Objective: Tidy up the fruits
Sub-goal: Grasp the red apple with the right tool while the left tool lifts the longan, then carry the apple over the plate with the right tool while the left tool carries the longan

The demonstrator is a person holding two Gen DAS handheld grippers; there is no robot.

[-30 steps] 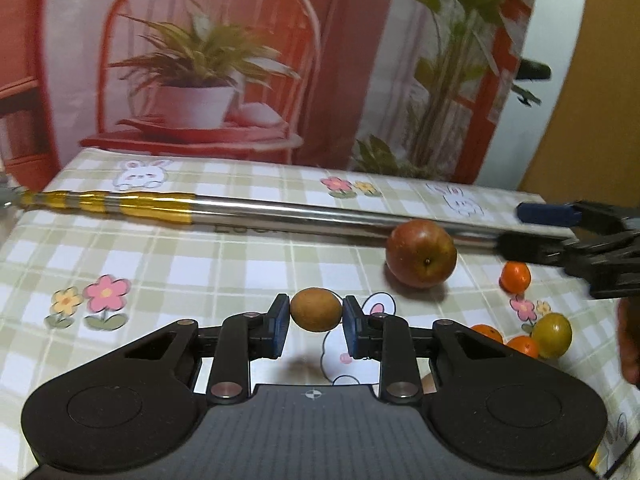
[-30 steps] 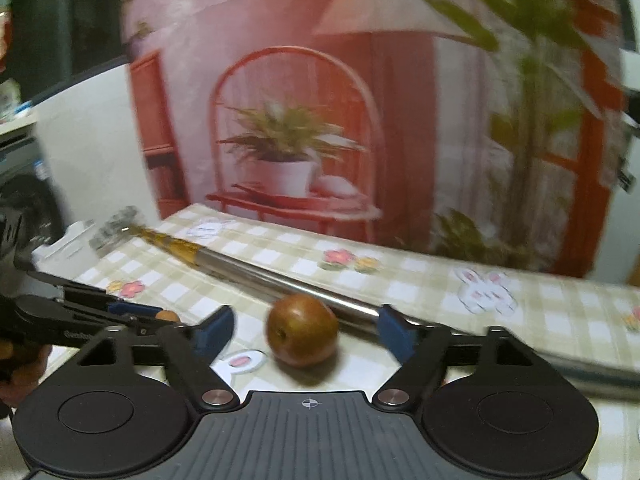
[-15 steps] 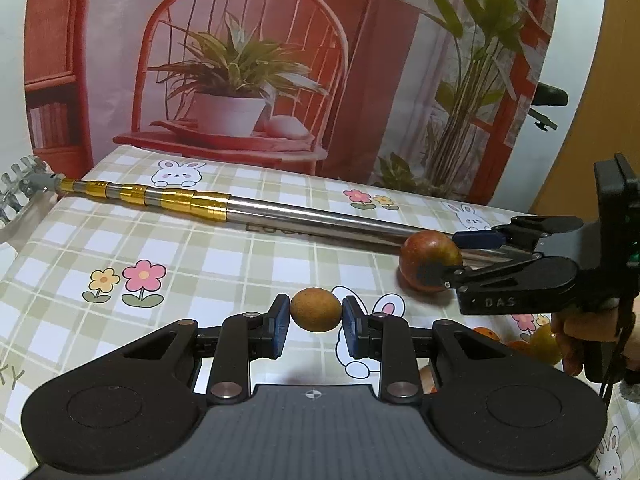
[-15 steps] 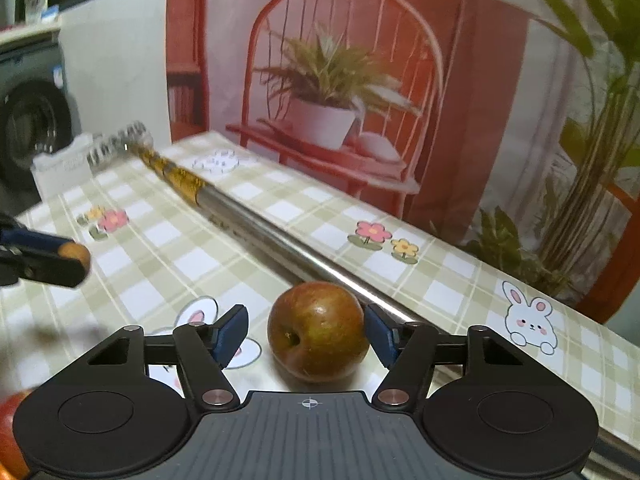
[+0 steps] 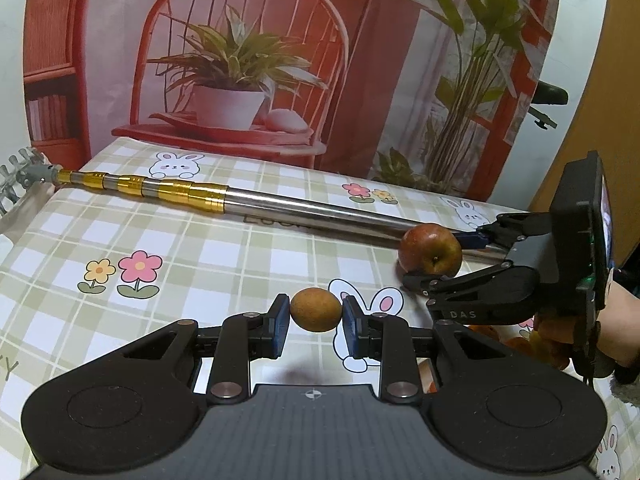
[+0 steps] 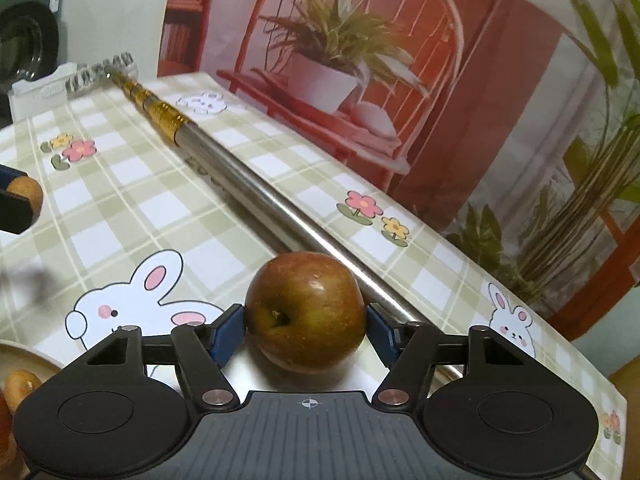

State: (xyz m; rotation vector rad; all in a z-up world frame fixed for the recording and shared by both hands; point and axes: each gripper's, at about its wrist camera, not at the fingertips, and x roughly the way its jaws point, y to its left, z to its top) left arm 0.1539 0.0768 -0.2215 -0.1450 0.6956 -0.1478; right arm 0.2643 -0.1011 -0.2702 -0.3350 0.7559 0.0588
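My left gripper [image 5: 314, 316] is shut on a small brown oval fruit [image 5: 315, 309], held a little above the checked tablecloth [image 5: 224, 256]. To its right a red-brown apple [image 5: 431, 249] rests on the cloth against a metal pole. My right gripper [image 5: 444, 258] reaches in from the right with one finger on each side of it. In the right wrist view the apple [image 6: 306, 310] sits between the blue pads [image 6: 230, 330], which press on both its sides; the right gripper [image 6: 306, 328] is shut on it. The left gripper's tip with the brown fruit [image 6: 26, 196] shows at the left edge.
A long telescopic pole [image 5: 280, 208] with gold rings lies across the table behind the apple. Several small orange fruits [image 5: 520, 344] lie at the right behind the right gripper and a hand. A plate rim [image 6: 24, 356] with fruit shows at lower left. A printed backdrop stands behind the table.
The right gripper came in from the right, sank toward the apple and brought its jaws together on it. The left gripper kept still with the brown fruit.
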